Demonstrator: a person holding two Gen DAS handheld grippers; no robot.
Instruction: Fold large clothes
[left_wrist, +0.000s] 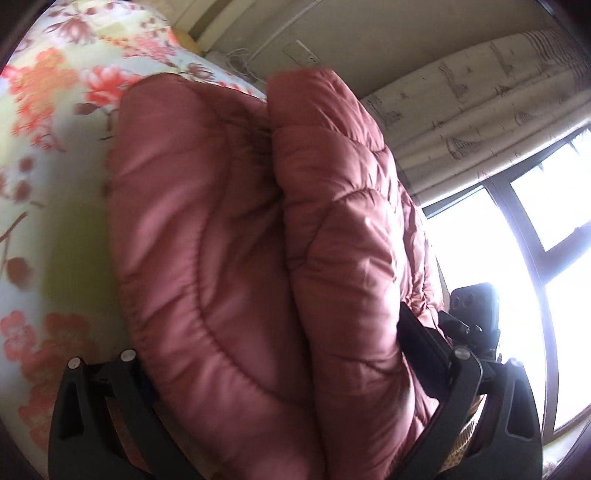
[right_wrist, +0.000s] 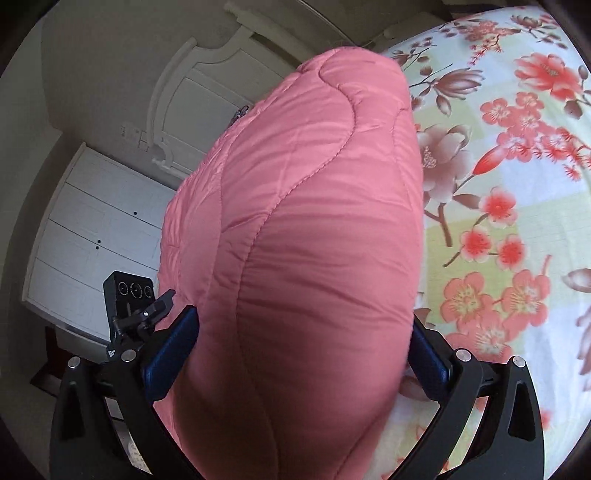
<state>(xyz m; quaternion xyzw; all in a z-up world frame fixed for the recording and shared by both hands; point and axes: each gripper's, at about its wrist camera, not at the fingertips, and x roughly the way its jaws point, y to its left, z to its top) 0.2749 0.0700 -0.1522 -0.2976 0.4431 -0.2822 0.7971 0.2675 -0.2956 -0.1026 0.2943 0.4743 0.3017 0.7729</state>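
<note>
My left gripper (left_wrist: 273, 354) and right gripper (right_wrist: 303, 354) each clamp thick fold of pink quilted jacket (right_wrist: 303, 221), raised above floral bedsheet (right_wrist: 517, 184).

The quilted jacket (right_wrist: 303, 258) is padded pink cloth with a soft satin sheen and stitched seams. The bedsheet (right_wrist: 517, 184) is matt printed cotton-like cloth. The right gripper (right_wrist: 303, 354) has matt black plastic arms, textured blue pads (right_wrist: 173, 354) and shiny metal screws. The far cabinet (right_wrist: 96, 229) looks smooth, white-painted wood.
</note>
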